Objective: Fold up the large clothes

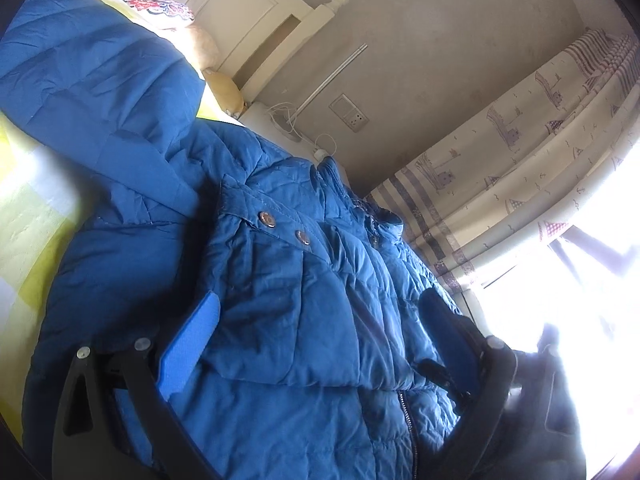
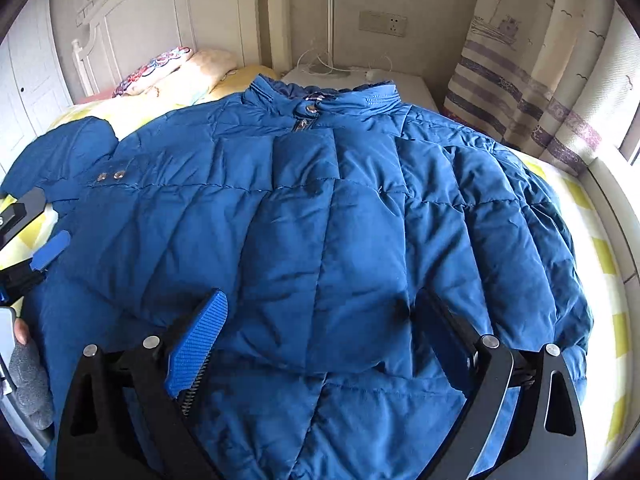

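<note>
A large blue quilted jacket (image 2: 320, 208) lies front up on the bed, collar toward the headboard, zipped and snapped at the neck. My right gripper (image 2: 324, 320) is open, its blue pads wide apart just above the jacket's lower middle. My left gripper (image 1: 320, 320) is open low over the jacket's left side near a pocket flap with two snaps (image 1: 284, 228); it also shows at the left edge of the right wrist view (image 2: 40, 248). One sleeve (image 1: 100, 80) extends away over the sheet.
The bed has a yellow checked sheet (image 2: 600, 248), with pillows (image 2: 172, 68) by the white headboard (image 2: 168, 8). A white nightstand (image 2: 360, 80) with cables stands behind the collar. Patterned curtains (image 2: 540, 80) and a bright window are to the right.
</note>
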`<state>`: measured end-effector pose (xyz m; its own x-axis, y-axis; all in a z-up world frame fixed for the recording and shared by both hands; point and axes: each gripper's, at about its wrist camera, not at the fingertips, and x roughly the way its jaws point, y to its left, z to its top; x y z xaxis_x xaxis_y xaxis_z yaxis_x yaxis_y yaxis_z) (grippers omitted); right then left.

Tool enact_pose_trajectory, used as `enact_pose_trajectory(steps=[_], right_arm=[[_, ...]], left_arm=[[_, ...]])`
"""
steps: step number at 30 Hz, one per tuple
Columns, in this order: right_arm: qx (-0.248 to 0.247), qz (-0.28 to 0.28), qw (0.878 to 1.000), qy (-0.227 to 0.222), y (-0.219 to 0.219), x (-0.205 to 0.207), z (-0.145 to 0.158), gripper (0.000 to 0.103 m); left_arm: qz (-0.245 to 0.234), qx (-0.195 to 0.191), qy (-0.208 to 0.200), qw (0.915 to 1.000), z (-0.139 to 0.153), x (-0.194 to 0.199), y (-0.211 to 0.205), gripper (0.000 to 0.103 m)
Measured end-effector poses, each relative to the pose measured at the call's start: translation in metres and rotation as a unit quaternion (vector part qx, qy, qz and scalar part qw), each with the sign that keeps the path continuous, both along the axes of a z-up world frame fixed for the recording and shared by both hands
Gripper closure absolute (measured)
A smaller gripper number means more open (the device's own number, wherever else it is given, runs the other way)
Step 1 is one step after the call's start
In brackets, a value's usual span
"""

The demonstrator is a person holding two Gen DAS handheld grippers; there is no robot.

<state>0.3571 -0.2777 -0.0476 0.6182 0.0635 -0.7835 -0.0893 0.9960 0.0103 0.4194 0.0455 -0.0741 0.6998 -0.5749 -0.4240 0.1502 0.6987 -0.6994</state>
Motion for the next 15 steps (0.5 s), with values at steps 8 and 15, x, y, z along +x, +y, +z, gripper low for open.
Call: enact_pose_trajectory(steps=[8, 15], right_arm=[[-0.036, 0.035, 0.999, 0.004, 0.033, -0.034, -0.026, 0.009], [-0.016, 0.034, 0.999, -0.002, 0.028, -0.034, -0.027, 0.009]], left_arm=[[0.196, -0.142, -0.008, 0.9702, 0.015, -0.029, 0.119, 0.005], [0.352, -0.195, 0.002, 0.9155, 0.016, -0.02, 0.29, 0.009]])
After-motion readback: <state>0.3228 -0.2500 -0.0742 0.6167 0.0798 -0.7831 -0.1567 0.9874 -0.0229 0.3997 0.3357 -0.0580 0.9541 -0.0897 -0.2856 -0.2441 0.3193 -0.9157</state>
